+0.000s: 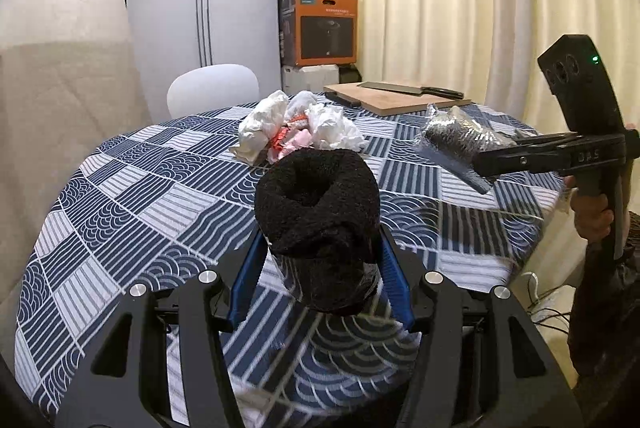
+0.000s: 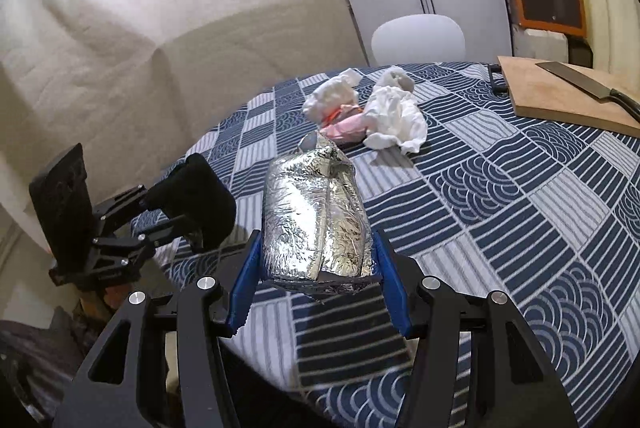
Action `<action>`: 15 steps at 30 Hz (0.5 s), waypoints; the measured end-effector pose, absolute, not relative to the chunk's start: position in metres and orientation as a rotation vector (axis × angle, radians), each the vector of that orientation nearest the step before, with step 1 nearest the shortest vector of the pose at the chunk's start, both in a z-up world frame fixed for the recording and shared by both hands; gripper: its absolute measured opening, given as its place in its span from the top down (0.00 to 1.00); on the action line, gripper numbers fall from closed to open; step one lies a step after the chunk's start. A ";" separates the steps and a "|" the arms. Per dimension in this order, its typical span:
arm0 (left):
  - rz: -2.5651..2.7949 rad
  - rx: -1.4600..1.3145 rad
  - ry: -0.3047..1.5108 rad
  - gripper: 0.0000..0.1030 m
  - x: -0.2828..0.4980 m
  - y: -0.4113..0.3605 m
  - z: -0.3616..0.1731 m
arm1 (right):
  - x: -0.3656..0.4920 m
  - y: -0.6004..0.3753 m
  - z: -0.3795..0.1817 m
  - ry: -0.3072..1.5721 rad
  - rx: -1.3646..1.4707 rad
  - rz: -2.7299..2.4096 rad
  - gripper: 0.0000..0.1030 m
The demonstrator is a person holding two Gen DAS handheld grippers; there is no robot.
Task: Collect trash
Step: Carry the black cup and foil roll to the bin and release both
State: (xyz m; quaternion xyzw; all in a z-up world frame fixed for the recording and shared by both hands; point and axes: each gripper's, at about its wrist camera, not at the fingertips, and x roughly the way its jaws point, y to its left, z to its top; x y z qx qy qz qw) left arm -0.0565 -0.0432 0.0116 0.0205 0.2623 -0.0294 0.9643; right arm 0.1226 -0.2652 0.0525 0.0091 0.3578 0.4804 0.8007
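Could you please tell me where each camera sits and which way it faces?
Left wrist: on the left gripper, over its black fuzzy bundle, facing the cream curtains; right gripper, hand visible.
Right wrist: on the right gripper, over its foil-wrapped bundle, facing the beige wall; left gripper visible.
Shared: crumpled white tissue pile, wooden cutting board.

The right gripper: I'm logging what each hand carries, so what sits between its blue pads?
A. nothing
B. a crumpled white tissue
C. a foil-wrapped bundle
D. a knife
C: the right gripper has its blue pads pressed on both sides of the foil-wrapped bundle, held above the tablecloth.
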 end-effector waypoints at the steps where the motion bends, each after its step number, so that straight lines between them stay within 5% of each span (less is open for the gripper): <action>1: -0.076 0.036 0.530 0.46 -0.062 -0.043 0.011 | 0.119 -0.266 0.051 0.766 0.015 1.032 0.50; 15: -0.199 0.082 0.535 0.46 -0.112 -0.065 -0.002 | 0.051 -0.293 0.029 0.759 0.018 1.098 0.50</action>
